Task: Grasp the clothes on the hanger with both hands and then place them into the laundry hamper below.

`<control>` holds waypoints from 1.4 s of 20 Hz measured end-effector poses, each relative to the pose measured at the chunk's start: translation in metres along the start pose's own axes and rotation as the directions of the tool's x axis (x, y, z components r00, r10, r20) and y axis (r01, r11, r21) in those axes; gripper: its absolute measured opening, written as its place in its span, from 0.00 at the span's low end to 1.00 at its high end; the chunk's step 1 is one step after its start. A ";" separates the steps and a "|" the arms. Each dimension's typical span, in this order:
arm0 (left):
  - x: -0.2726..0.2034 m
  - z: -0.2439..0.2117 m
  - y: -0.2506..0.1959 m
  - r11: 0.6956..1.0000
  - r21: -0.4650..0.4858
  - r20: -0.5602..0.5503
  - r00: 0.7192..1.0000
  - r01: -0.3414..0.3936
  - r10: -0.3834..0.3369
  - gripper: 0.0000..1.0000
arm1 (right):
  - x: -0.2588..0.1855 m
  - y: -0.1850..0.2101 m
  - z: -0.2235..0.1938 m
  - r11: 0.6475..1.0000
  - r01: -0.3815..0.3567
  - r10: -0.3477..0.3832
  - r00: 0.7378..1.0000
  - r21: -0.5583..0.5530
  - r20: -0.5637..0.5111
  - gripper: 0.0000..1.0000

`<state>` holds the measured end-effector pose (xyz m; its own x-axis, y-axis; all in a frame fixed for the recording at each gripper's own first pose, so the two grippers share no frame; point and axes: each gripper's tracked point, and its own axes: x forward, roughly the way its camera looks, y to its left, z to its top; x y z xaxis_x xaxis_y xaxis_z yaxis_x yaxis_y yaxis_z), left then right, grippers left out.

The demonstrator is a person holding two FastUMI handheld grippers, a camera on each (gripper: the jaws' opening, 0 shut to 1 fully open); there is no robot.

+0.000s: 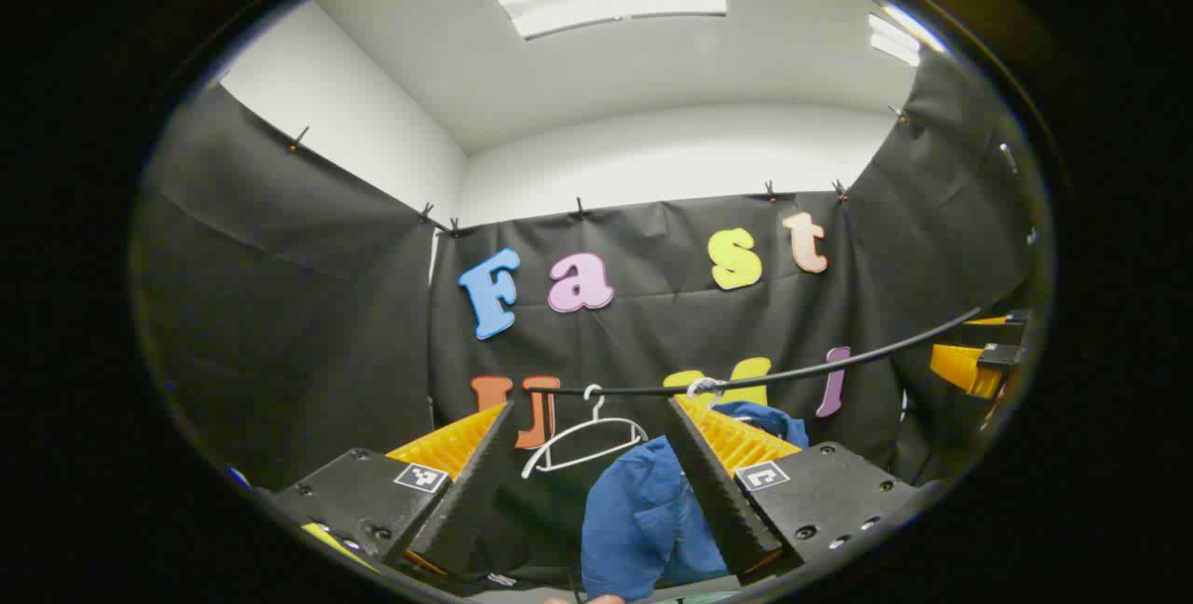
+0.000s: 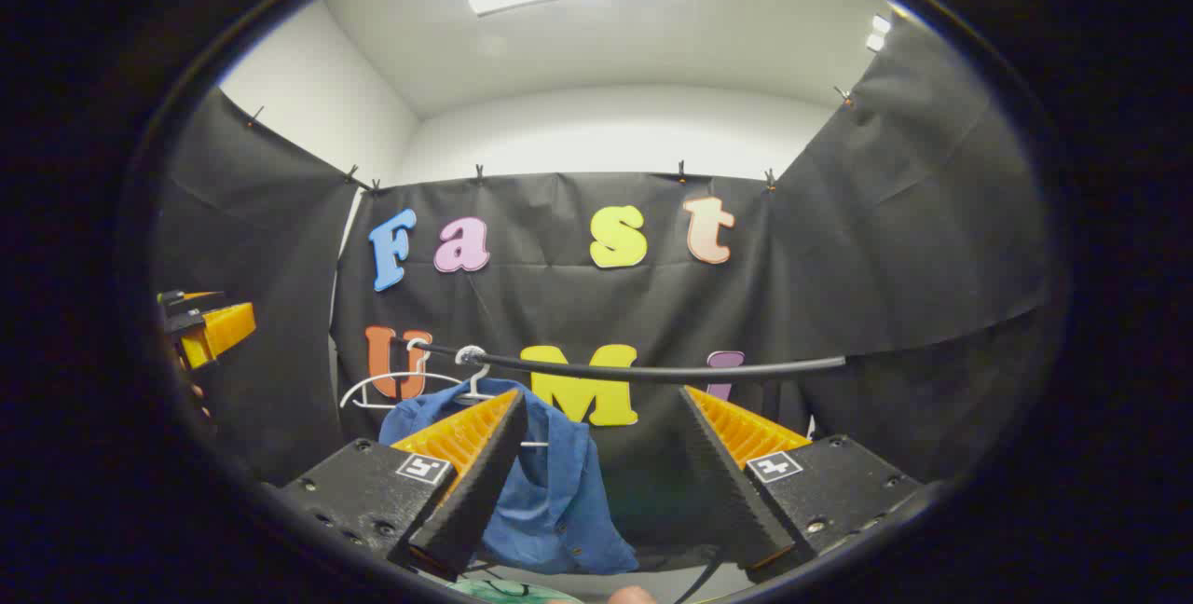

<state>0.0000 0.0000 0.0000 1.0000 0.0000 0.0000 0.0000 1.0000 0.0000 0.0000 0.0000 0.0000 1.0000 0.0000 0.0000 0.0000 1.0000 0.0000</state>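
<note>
The blue shirt [image 1: 643,511] hangs from a hanger [image 2: 475,380] on the rail [image 2: 652,369], ahead of both open, empty claws: right of centre for the left claw [image 1: 596,483], left of centre for the right claw [image 2: 606,478], apparently equally near.

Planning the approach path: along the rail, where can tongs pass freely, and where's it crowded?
Free: the rail right of the blue garment is bare, backed by cloth wall. Crowded: the rail's other end, where the empty white hanger hangs beside the garment's own hanger. Both tongs open.
</note>
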 end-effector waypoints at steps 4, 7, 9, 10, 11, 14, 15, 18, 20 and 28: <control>0.011 -0.018 -0.006 0.998 -0.015 -0.029 0.997 0.065 -0.065 0.98 | 0.004 0.003 -0.015 0.999 0.033 -0.034 0.998 -0.012 -0.046 0.99; 0.020 -0.023 0.001 0.998 -0.008 -0.031 0.998 0.054 -0.054 0.98 | 0.007 0.002 -0.015 0.999 0.049 -0.050 0.997 -0.016 -0.052 1.00; 0.025 -0.028 0.003 0.998 -0.020 -0.036 0.998 0.059 -0.059 0.98 | 0.009 0.001 -0.016 0.998 0.064 -0.064 0.996 -0.012 -0.056 1.00; 0.027 -0.031 0.005 0.998 -0.021 -0.040 0.998 0.055 -0.055 0.98 | 0.011 0.002 -0.017 0.997 0.070 -0.071 0.996 -0.008 -0.059 1.00; 0.029 -0.034 0.008 0.999 -0.016 -0.047 0.998 0.049 -0.050 0.98 | 0.014 0.001 -0.018 0.997 0.073 -0.073 0.995 -0.004 -0.064 1.00; 0.035 -0.041 0.016 0.999 0.000 -0.057 0.998 0.034 -0.034 0.98 | 0.022 0.007 -0.028 0.997 0.081 -0.081 0.993 -0.004 -0.084 1.00; 0.037 -0.043 0.019 1.000 0.003 -0.059 0.998 0.030 -0.030 0.98 | 0.024 0.009 -0.032 0.996 0.084 -0.084 0.992 -0.006 -0.091 1.00; 0.042 -0.054 0.026 1.000 0.002 -0.068 0.997 0.027 -0.027 0.98 | 0.039 0.017 -0.039 0.996 0.092 -0.092 0.990 -0.010 -0.104 1.00; 0.046 -0.063 0.027 0.999 -0.003 -0.081 0.996 0.035 -0.035 0.98 | 0.042 0.026 -0.046 0.995 0.095 -0.096 0.988 -0.014 -0.117 1.00; 0.064 -0.121 0.013 0.991 -0.077 -0.168 0.978 0.113 -0.125 0.98 | 0.060 0.048 -0.082 0.988 0.139 -0.147 0.975 -0.061 -0.169 1.00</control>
<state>0.0642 0.0125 -0.1209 0.9778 -0.1250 -0.1683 0.1134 0.9905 -0.0773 0.0599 0.0485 -0.0817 0.9745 -0.1470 -0.1694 0.1386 0.9885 -0.0606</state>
